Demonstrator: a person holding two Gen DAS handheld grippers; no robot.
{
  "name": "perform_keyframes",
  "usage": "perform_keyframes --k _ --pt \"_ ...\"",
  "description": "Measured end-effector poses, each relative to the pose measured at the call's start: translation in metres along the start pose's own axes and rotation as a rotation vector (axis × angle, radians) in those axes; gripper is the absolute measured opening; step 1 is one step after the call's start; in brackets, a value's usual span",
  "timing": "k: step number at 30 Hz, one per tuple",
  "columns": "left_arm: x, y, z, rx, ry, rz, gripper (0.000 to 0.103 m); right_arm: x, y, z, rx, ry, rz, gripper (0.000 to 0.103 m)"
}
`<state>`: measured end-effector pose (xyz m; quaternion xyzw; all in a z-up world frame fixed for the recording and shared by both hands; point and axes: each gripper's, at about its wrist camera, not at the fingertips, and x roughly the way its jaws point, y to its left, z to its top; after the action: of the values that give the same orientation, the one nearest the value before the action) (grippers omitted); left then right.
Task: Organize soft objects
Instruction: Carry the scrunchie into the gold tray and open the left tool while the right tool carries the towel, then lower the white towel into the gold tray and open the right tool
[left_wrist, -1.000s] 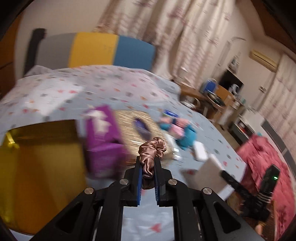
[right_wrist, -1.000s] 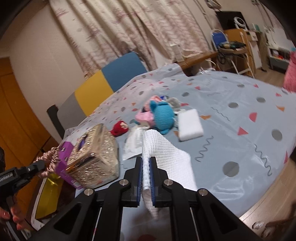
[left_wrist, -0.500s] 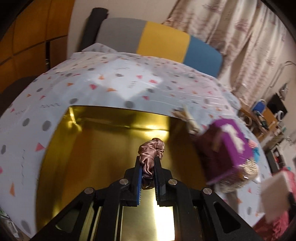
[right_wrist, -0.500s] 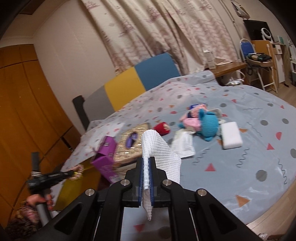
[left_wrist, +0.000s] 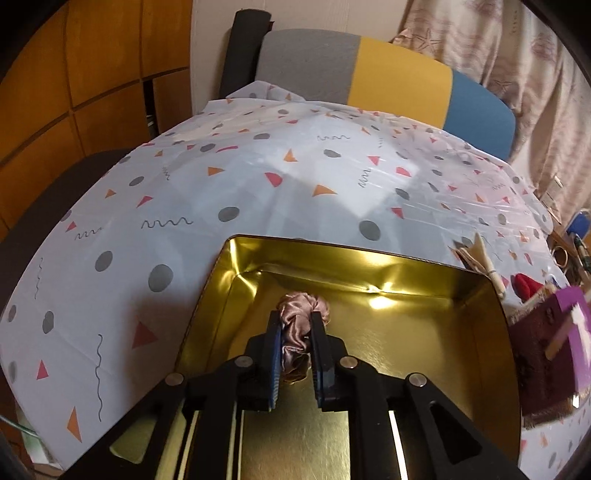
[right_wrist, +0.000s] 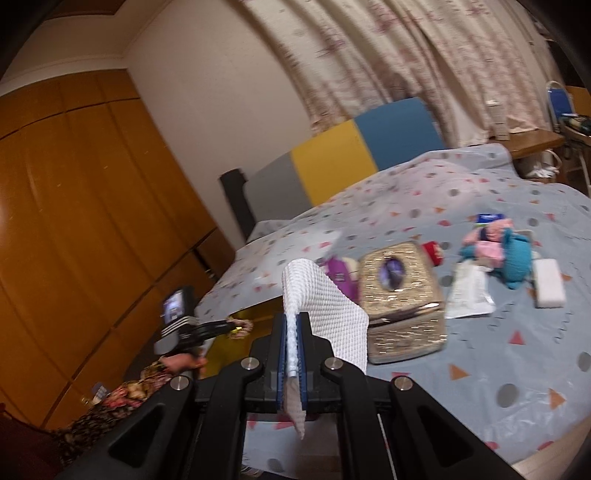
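A pink satin scrunchie (left_wrist: 301, 308) sits between the blue pads of my left gripper (left_wrist: 295, 325), low inside the gold metal tray (left_wrist: 332, 254). The jaws are opening, and the pads still touch the scrunchie on both sides. In the right wrist view the same left gripper (right_wrist: 236, 326) reaches over the tray's corner (right_wrist: 255, 314). My right gripper (right_wrist: 291, 332) is shut on a white waffle cloth (right_wrist: 321, 299), which folds over its tip and hangs below it, raised above the bed.
Right of the tray stand a purple box (left_wrist: 554, 339) and a glittery gold tissue box (right_wrist: 399, 295). Farther right lie a red item (right_wrist: 434, 253), a white packet (right_wrist: 467, 295), blue and pink plush toys (right_wrist: 509, 251) and a white sponge (right_wrist: 550, 282). A hand (right_wrist: 181, 363) holds the left gripper.
My left gripper swung left from the boxes, dipped down into the gold tray, and its jaws widened around the scrunchie. My right gripper rose with the cloth and turned toward the tray.
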<state>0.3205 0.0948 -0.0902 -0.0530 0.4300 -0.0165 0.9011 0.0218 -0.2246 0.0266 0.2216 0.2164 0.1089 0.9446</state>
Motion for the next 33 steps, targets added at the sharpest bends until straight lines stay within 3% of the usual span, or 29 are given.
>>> perform_keyframes --k 1,3,4,7,11,16,23,33 --pt "0.001 0.001 0.001 -0.008 0.004 -0.002 0.032 0.004 0.006 0.0 -0.01 0.007 0.011 0.004" --pt "-0.002 0.003 0.002 -0.028 0.0 -0.025 0.07 0.015 0.015 -0.001 -0.028 0.025 0.032 0.004" --pt "-0.008 0.005 0.002 -0.044 -0.017 -0.036 0.075 0.02 0.02 -0.003 -0.037 0.036 0.039 0.004" --pt "-0.025 0.009 0.003 -0.055 -0.058 -0.046 0.077 0.043 0.027 -0.006 -0.049 0.077 0.064 0.004" --pt "-0.049 0.02 -0.002 -0.08 -0.092 0.002 0.086 0.07 0.035 -0.009 -0.064 0.123 0.083 0.004" --pt "-0.08 0.035 -0.028 -0.097 -0.141 0.036 0.092 0.108 0.046 -0.01 -0.085 0.181 0.115 0.004" --pt "-0.097 0.038 -0.059 -0.087 -0.123 0.0 0.093 0.165 0.07 -0.01 -0.184 0.237 0.121 0.004" --pt "-0.107 0.058 -0.076 -0.144 -0.118 0.029 0.095 0.249 0.091 -0.002 -0.214 0.281 0.112 0.004"
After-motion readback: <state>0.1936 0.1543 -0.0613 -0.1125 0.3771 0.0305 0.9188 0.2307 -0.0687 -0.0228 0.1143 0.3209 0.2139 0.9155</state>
